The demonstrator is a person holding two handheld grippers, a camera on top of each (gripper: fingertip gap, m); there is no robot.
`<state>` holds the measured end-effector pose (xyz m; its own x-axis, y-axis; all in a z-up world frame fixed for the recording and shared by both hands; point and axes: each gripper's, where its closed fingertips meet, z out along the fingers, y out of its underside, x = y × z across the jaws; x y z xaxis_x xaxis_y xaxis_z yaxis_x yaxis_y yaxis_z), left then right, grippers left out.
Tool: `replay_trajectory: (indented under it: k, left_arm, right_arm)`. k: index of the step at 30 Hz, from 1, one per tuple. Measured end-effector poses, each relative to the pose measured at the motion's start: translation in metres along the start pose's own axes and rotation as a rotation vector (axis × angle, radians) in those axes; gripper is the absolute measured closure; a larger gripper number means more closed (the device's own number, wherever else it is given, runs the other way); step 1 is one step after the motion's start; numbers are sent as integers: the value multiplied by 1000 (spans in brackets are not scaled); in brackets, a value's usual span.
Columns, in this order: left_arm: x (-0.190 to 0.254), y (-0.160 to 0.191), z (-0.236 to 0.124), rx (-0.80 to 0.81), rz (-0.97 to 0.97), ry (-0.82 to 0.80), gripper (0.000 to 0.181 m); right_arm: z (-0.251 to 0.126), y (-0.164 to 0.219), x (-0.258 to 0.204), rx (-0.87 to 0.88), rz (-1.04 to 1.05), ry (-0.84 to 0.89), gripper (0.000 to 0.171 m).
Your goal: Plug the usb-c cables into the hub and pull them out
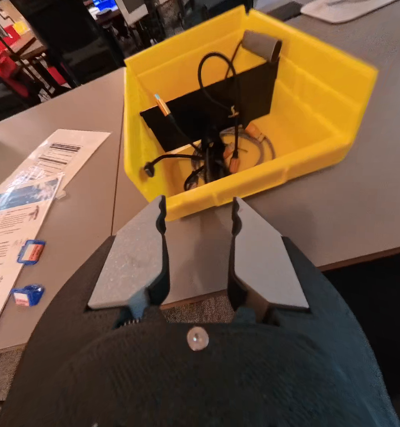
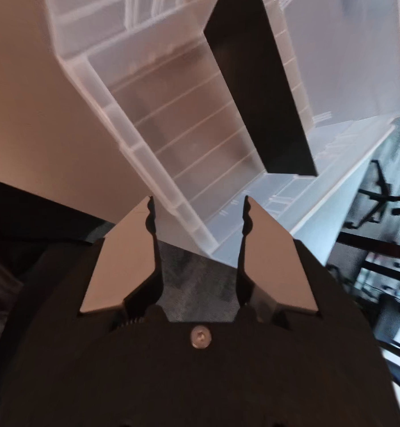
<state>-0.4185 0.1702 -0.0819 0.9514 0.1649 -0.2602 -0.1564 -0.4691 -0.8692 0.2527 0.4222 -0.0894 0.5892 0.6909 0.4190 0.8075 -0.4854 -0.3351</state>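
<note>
Left side of grey table (image 1: 83, 208): printed paper sheets (image 1: 21, 208) and two small blue-framed tags (image 1: 30, 251). Left gripper (image 1: 197, 205) was spread wide, empty, just short of yellow plastic bin (image 1: 309, 129). Bin held black divider panel (image 1: 208, 115), tangled black and orange-tipped usb-c cables (image 1: 212, 159), grey hub (image 1: 260, 46) at back. Right gripper (image 2: 199, 203) gaped too, holding nothing, facing clear plastic bin (image 2: 171, 115) with a black divider (image 2: 261, 97).
</note>
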Motion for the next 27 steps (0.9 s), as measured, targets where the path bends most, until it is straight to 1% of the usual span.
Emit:
replay_trajectory:
  k: [1, 3, 4, 5, 7, 9, 10, 12, 13, 14, 15, 16, 18, 20, 24, 25, 27]
  left_arm:
    - [3, -6, -4, 17, -10, 1, 124]
    - [26, -25, -9, 63, -6, 47, 120]
    - [42, -35, -8, 84, 15, 77, 117]
    - [59, -44, -5, 94, 45, 97, 115]
    - [89, -54, 10, 80, 103, 124, 114]
    - [113, -58, 33, 60, 124, 155, 114]
    - [119, -60, 45, 52, 110, 156, 118]
    - [125, -62, 66, 49, 60, 150, 135]
    - [121, -62, 74, 44, 38, 112, 143]
    - [111, -63, 80, 47, 29, 43, 163]
    - [105, -64, 82, 60, 20, 9, 177]
    - [104, -63, 82, 57, -17, 8, 178]
    - [103, -61, 78, 77, -52, 15, 178]
    - [100, -58, 73, 83, -86, 15, 177]
    - [98, -55, 67, 92, -120, -4, 176]
    - [103, -58, 68, 96, -128, 18, 175]
    - [118, -64, 72, 90, -159, 91, 169]
  right_arm:
    - [-4, -1, -3, 40, 34, -32, 95]
    - [-13, -15, -19, 165, 94, -116, 89]
    - [-17, -29, -27, 248, 126, -155, 83]
    - [-21, -44, -36, 334, 159, -194, 81]
    - [-25, -70, -53, 464, 212, -262, 74]
    - [-19, -92, -60, 533, 277, -284, 73]
    - [-14, -103, -61, 560, 307, -288, 74]
    - [3, -122, -64, 579, 344, -287, 73]
    - [14, -128, -64, 565, 351, -273, 71]
    - [27, -131, -62, 540, 358, -248, 73]
    - [39, -133, -61, 513, 363, -230, 80]
    - [50, -134, -61, 488, 367, -230, 87]
    - [63, -131, -64, 459, 360, -275, 85]
    - [61, -124, -63, 455, 313, -313, 89]
    - [52, -89, -57, 411, 165, -317, 109]
    - [50, -80, -53, 411, 146, -313, 112]
    - [46, -66, -48, 428, 105, -332, 113]
